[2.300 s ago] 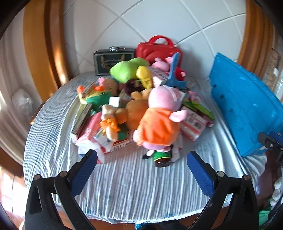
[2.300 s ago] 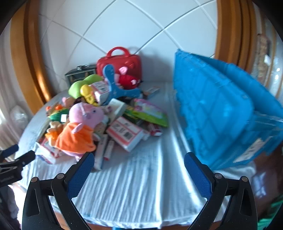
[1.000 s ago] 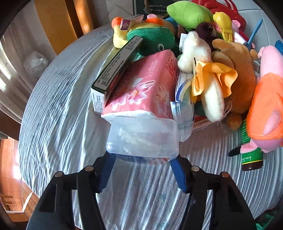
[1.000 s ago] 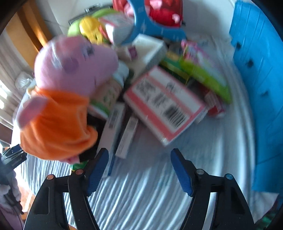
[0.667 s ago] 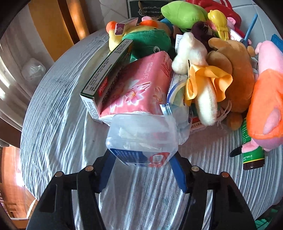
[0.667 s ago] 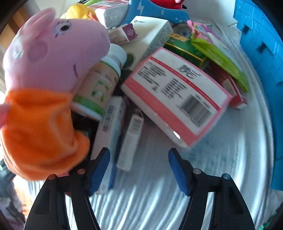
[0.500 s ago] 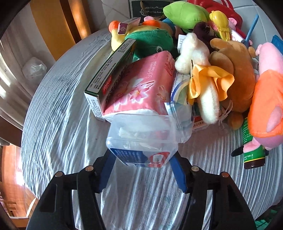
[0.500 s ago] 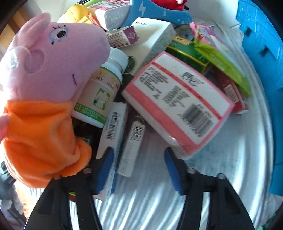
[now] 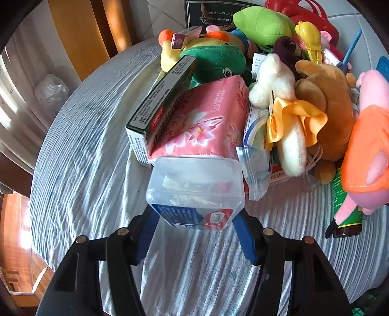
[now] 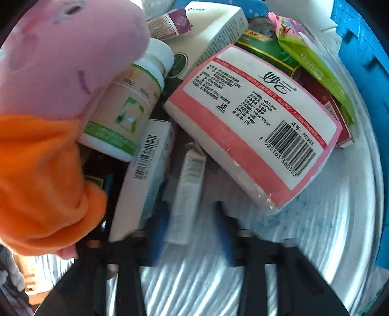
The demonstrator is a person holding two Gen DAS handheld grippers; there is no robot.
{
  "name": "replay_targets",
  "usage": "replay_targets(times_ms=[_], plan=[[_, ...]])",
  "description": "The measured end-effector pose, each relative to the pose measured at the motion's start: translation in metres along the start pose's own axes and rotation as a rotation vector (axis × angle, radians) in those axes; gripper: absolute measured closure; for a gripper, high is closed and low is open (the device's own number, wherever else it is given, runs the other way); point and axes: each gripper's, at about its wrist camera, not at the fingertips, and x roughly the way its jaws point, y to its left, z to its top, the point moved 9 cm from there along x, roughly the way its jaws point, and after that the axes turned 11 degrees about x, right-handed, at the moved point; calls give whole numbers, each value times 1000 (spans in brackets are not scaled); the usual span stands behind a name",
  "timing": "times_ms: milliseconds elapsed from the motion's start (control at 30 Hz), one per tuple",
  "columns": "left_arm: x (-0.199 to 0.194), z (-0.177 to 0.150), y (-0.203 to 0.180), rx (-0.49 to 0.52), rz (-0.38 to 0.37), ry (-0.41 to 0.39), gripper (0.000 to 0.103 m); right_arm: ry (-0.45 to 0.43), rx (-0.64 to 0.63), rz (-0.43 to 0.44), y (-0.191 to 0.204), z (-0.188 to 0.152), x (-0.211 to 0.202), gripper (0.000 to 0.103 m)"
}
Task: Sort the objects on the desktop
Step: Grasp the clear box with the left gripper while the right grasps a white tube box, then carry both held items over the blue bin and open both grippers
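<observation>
My left gripper (image 9: 194, 218) is shut on a clear plastic box (image 9: 194, 192) with a blue and red label, held just above the striped tablecloth (image 9: 85, 170) in front of a pink tissue pack (image 9: 201, 121). My right gripper (image 10: 192, 223) is blurred and has its blue fingers on either side of a slim white box (image 10: 187, 194); I cannot tell if they touch it. Beside it lie a longer white box (image 10: 143, 179), a white pill bottle (image 10: 128, 107) and a pink-edged tissue pack (image 10: 255, 126). A pink pig plush in orange (image 10: 48, 109) fills the left.
A heap of plush toys (image 9: 304, 97), a green-edged carton (image 9: 163, 99) and a green bottle (image 9: 345, 214) crowd the table. A blue crate (image 10: 364, 60) stands at the right. A red case (image 9: 304, 14) and dark tin (image 9: 206, 14) stand at the back.
My left gripper closed on the clear box and lifted it slightly. My right gripper moved in towards the pile and its fingers narrowed around the slim white box.
</observation>
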Motion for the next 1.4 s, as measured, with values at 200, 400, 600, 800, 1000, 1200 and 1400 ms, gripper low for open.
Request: replay_targets(times_ms=[200, 400, 600, 800, 1000, 1200, 1400], plan=[[-38, 8, 0, 7, 7, -76, 44, -50, -7, 16, -6, -7, -29, 85], [-92, 40, 11, 20, 62, -208, 44, -164, 4, 31, -11, -3, -80, 85], [-142, 82, -5, 80, 29, -355, 44, -329, 22, 21, 3, 18, -142, 85], [-195, 119, -68, 171, -50, -488, 44, -517, 43, -6, -9, 30, -229, 85], [-246, 153, -168, 249, -129, -588, 44, -700, 65, -25, -56, 38, -320, 85], [-299, 187, -298, 310, -219, -685, 44, -826, 61, -87, -138, 49, -396, 85], [-339, 215, -443, 379, -290, -722, 44, -882, 99, -163, -238, 63, -441, 85]])
